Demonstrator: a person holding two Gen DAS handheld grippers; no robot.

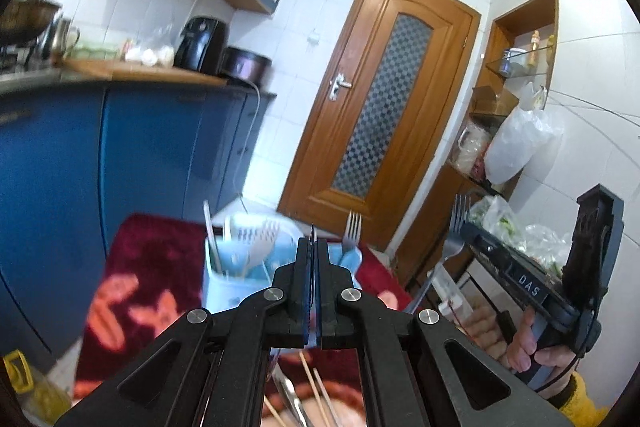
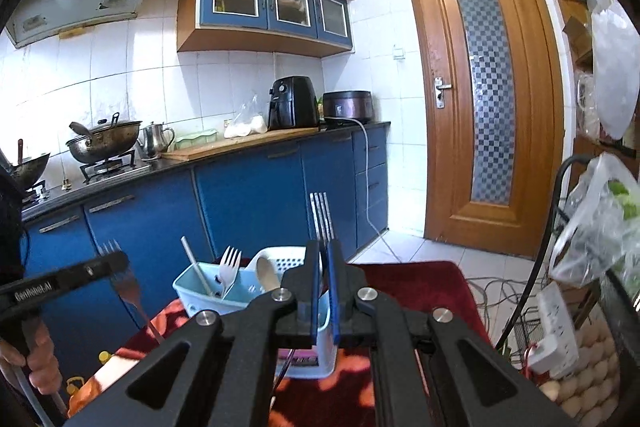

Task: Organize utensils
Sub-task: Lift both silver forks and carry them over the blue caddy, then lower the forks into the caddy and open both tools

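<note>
Gripping a metal fork (image 2: 322, 217) upright between narrow jaws, the right gripper (image 2: 324, 267) sits above the blue utensil basket (image 2: 192, 289) on the red cloth (image 2: 420, 287). The left gripper (image 1: 313, 255) likewise clamps a second fork (image 1: 352, 231), tines up, just beside that basket.

Both wrist views were bright, lit by soft daylight that washed the white wall tiles (image 2: 248, 75) evenly and left only faint shadows. The left wrist view was smeared by motion blur: the blue cabinets (image 1: 132, 155), the red patterned cloth (image 1: 152, 267) and the utensil caddy (image 1: 240, 267) all looked soft. The right wrist view was sharper, with the wooden door (image 2: 484, 99) crisp. Fisheye distortion bent the straight lines near the edges, and dark vignetting filled every corner.
</note>
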